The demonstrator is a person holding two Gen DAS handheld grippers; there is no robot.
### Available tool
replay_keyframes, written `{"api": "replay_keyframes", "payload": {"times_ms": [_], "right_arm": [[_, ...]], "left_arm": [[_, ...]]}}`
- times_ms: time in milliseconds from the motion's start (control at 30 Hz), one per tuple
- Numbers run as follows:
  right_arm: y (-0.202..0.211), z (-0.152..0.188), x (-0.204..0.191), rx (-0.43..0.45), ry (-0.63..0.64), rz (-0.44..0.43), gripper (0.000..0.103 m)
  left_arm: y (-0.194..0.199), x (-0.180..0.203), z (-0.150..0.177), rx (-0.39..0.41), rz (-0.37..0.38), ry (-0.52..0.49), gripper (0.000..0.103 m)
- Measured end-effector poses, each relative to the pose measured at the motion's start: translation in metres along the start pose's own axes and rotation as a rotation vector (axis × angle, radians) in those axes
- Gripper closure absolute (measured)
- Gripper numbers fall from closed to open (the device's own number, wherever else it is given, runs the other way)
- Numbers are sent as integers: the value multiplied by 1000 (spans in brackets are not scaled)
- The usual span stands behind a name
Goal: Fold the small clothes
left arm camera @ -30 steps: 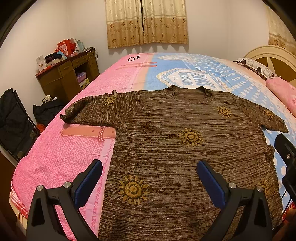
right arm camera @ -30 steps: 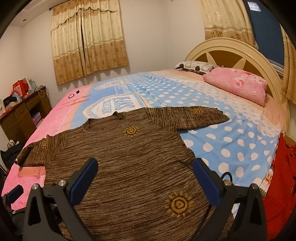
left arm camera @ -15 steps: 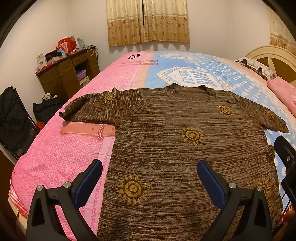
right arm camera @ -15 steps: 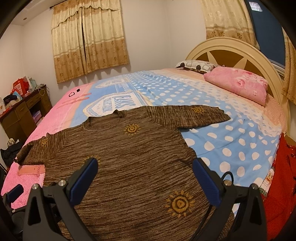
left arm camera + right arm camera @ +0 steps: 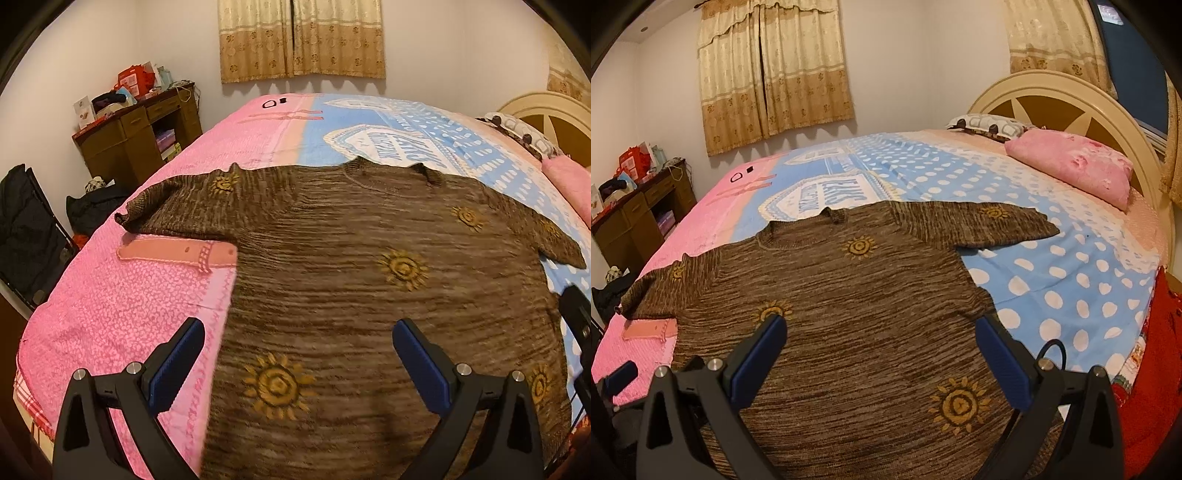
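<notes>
Left wrist view: brown knit sweater (image 5: 351,280) with yellow sun motifs, spread flat and face up across pink-and-blue bedspread (image 5: 110,317), sleeves out to both sides, neckline toward curtains (image 5: 301,37); left gripper (image 5: 297,354) spread wide above the hem, grasping nothing; wooden desk (image 5: 136,136) against the far wall. Right wrist view: same sweater (image 5: 849,314) below right gripper (image 5: 881,350), likewise released and empty over the hem's right half; pink pillow (image 5: 1071,166) against cream headboard (image 5: 1067,96).
</notes>
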State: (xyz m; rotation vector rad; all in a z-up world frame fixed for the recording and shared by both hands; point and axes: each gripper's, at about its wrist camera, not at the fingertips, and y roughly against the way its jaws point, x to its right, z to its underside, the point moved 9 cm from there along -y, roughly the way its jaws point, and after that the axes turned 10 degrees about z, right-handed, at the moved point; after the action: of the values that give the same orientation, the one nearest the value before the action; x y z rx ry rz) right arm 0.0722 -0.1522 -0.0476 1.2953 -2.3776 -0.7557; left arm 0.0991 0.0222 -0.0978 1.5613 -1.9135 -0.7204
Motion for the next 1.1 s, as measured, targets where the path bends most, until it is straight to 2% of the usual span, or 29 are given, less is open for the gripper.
{"api": "replay_keyframes", "payload": {"times_ms": [100, 233, 400, 533, 667, 700, 733, 767, 800, 833, 867, 900, 933, 967, 1100], "right_arm": [[-5, 1, -5, -3, 13, -10, 0], [-13, 4, -14, -13, 35, -25, 0], [-22, 8, -25, -34, 53, -38, 0], [-31, 12, -34, -58, 78, -38, 0], [-38, 14, -40, -73, 107, -34, 0], [-39, 14, -41, -73, 111, -30, 0], [-41, 14, -42, -75, 113, -26, 0], [-43, 14, -42, -79, 114, -23, 0], [-46, 13, -42, -84, 113, -21, 0], [-49, 13, -43, -92, 111, -21, 0], [-51, 14, -44, -98, 111, -22, 0], [-52, 14, -44, -104, 112, -22, 0], [-54, 15, -46, -110, 115, -22, 0], [-55, 16, -47, -114, 119, -23, 0], [-56, 21, -53, -131, 132, -34, 0]], "left_arm": [[-6, -29, -13, 25, 0, 60, 1], [-19, -102, -38, 73, -82, 171, 1], [-43, -180, -62, 100, -183, 223, 1], [-85, -230, -80, 49, -184, 252, 1], [-119, -269, -91, -3, -158, 339, 3], [-125, -275, -93, -7, -124, 361, 6], [-129, -275, -91, -15, -103, 371, 18], [-132, -281, -92, -11, -115, 378, 28], [-131, -283, -94, -5, -124, 377, 34], [-131, -283, -97, 1, -113, 380, 51], [-130, -284, -100, 13, -72, 394, 74], [-129, -283, -102, 19, -25, 413, 82], [-130, -284, -104, 24, 36, 453, 83], [-129, -287, -104, 28, 64, 484, 85], [-120, -284, -111, 30, 61, 481, 86]]}}
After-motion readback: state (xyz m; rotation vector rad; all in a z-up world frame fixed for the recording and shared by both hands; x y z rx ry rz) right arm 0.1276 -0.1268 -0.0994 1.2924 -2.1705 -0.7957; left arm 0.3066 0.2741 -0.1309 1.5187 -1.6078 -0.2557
